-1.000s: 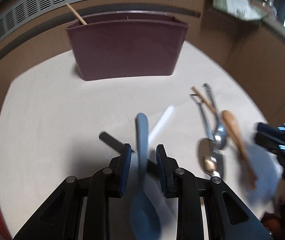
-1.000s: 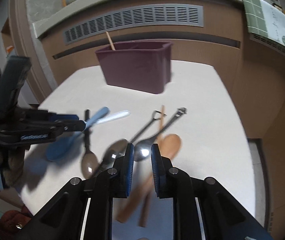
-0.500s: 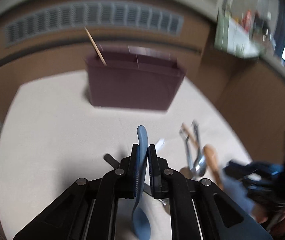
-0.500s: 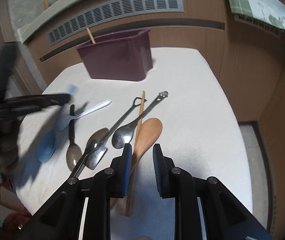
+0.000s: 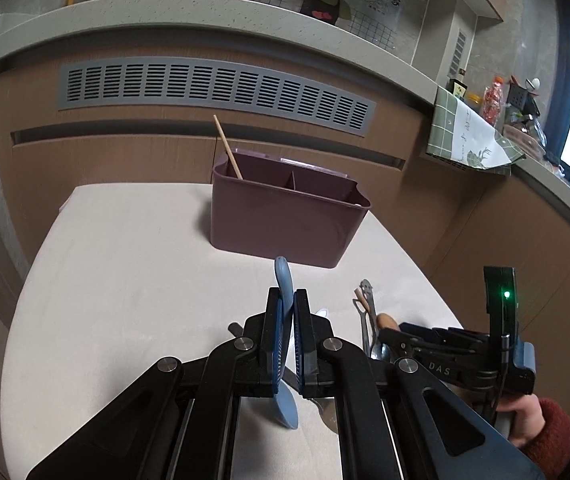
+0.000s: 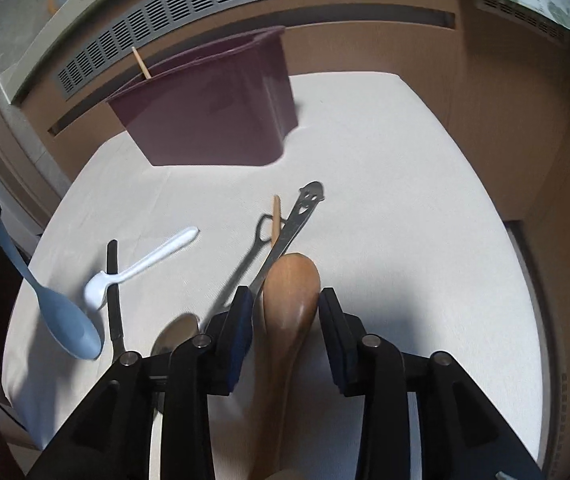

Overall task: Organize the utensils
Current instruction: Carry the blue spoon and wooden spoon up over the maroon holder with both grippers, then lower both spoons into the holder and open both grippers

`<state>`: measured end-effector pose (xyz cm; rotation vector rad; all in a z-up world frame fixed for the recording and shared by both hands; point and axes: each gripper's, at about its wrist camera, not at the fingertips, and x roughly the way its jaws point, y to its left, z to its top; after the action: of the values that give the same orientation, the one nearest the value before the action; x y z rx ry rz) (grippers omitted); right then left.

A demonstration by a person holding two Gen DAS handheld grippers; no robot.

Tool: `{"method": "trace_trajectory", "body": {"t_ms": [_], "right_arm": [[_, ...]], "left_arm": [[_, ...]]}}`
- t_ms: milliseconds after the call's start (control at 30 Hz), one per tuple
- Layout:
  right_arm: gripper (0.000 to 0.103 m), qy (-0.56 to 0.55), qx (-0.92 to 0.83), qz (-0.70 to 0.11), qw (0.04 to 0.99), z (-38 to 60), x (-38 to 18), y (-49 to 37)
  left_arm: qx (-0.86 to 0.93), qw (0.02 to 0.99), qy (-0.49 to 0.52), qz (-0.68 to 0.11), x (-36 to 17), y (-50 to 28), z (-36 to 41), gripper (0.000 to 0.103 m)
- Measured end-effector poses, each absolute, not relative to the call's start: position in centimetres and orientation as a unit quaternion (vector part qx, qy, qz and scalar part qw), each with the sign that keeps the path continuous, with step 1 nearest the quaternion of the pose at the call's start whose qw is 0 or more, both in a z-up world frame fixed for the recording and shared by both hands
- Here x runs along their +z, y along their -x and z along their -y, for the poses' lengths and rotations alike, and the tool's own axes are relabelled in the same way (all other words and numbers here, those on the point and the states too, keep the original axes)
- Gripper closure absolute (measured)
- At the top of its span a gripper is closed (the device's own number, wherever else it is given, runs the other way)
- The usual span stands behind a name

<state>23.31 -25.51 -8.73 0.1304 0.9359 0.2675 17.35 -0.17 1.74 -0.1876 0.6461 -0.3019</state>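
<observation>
The left claw (image 5: pixel 288 312) is clamped on the handle of a blue spoon (image 5: pixel 284 288), holding it above the tabletop (image 5: pixel 125 264) in front of the maroon utensil bin (image 5: pixel 285 224), the bowl hanging down below the pads. The right claw (image 6: pixel 285 312) stands open, its pads on either side of the bowl of a wooden spoon (image 6: pixel 291 280) lying on the tabletop nearer than the bin. Beside the wooden spoon lie metal spoons (image 6: pixel 305 208), a white spoon (image 6: pixel 145 264) and a black-handled spoon (image 6: pixel 112 280); a wooden stick (image 5: pixel 227 146) leans in the bin's left compartment.
</observation>
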Motion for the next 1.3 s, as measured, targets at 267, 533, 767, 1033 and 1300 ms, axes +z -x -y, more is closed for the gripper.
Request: {"method": "trace_trajectory", "body": {"t_ms": [267,533,767,1033,1300], "right_arm": [[0.077,-0.034,0.138,-0.378,0.915,26.4,-5.3,-20.5],[0.077,-0.028,0.164,-0.329,0.93,26.6,-2.4,-18.3],[0.078,-0.031,0.175,-0.29,0.94,26.2,-0.4,-18.0],[0.078,-0.007,0.193,-0.209,0.959,25.4,6.6,-19.3],[0.078,0.026,0.184,-0.119,0.975,22.8,17.3,-25.4]], "left_arm": [[-0.148,0.933,0.094,-0.315,2.2,-16.9,0.2,0.098],[-0.149,0.936,0.091,-0.304,3.2,-16.3,0.5,0.098],[-0.148,0.941,0.086,-0.29,4.4,-16.3,0.6,0.098],[-0.169,0.956,0.098,-0.218,12.2,-19.3,-0.4,0.098],[-0.141,0.978,0.101,-0.12,19.6,-27.6,-0.5,0.098]]}}
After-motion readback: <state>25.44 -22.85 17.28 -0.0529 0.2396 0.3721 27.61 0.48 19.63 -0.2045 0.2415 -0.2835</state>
